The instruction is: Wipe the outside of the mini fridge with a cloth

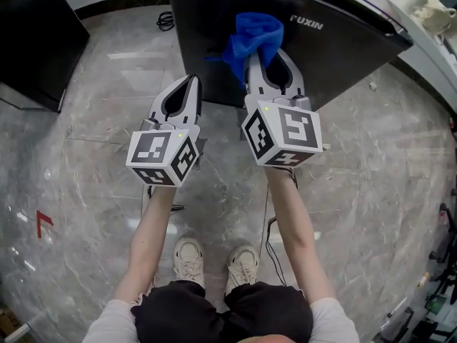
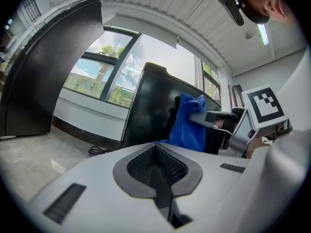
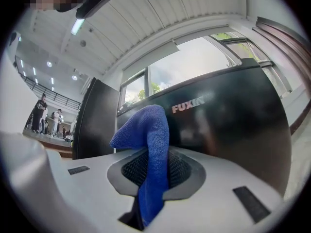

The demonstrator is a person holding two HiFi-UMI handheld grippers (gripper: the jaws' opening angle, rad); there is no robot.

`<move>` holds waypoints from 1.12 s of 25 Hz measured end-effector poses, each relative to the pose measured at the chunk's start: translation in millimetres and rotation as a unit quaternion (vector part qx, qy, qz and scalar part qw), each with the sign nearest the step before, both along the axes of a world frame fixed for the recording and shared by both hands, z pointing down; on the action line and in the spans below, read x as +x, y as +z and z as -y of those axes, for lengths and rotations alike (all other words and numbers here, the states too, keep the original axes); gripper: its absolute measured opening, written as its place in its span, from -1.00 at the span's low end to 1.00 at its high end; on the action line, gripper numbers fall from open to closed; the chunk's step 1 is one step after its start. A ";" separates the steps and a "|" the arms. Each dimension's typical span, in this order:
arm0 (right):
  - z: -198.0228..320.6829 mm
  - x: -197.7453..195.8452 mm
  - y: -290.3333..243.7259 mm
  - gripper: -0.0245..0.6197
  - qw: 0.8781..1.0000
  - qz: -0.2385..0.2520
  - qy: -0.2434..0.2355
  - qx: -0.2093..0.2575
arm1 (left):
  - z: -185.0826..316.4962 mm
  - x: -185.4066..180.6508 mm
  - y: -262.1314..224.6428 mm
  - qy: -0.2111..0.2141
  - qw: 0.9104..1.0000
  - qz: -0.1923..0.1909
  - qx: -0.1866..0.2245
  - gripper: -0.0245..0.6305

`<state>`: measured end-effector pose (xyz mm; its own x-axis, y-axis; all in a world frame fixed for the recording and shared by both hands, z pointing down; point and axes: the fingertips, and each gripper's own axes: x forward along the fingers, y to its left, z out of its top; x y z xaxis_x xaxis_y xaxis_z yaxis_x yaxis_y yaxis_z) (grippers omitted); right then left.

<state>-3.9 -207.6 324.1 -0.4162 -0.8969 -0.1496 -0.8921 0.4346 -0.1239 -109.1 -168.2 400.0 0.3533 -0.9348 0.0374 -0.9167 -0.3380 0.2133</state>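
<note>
The right gripper [image 1: 274,57] has its jaws clamped on a blue microfibre cloth [image 1: 252,34]. One fold runs down between the ribbed pads, and the rest bunches loosely above the tips, against or just off the front of the glossy black mini fridge [image 1: 343,56] (the head view does not settle whether cloth and panel touch). The cloth looks light, soft and floppy, so it should drape and fold over under any push. A pinch near its middle, as here, leaves a wad out front to press with, though a thin fold could slip free if dragged hard. The fridge stands on the grey marble floor [image 1: 93,120] and looks rigid, smooth and probably slick, likely heavy enough not to shift under a wipe. The left gripper [image 1: 191,84] hangs beside the right one, short of the fridge, its jaws pressed together with nothing between them.
</note>
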 end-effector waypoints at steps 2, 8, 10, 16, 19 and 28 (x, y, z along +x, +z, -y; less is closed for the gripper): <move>-0.6 22.6 -0.8 -0.67 1.000 0.008 0.014 -0.001 | 0.4 10.6 0.0 0.006 1.000 0.007 0.002 -0.91; -3.2 81.8 2.7 -0.67 0.999 0.003 0.052 -0.002 | 3.1 42.0 0.6 0.020 1.000 0.019 0.005 -0.91; -2.9 99.0 2.6 -0.67 0.998 0.006 0.064 -0.002 | 3.6 52.9 -0.4 0.025 0.999 0.020 0.008 -0.91; -0.3 168.9 3.8 -0.67 0.993 0.000 0.119 -0.004 | 6.8 82.5 6.0 0.040 0.999 0.012 0.000 -0.91; 2.5 216.3 7.2 -0.67 0.987 0.003 0.163 -0.009 | 8.1 98.4 10.0 0.051 0.999 0.013 -0.004 -0.91; 7.6 263.5 9.8 -0.67 0.979 -0.031 0.201 -0.006 | 13.2 117.5 17.9 0.064 0.998 0.016 -0.011 -0.91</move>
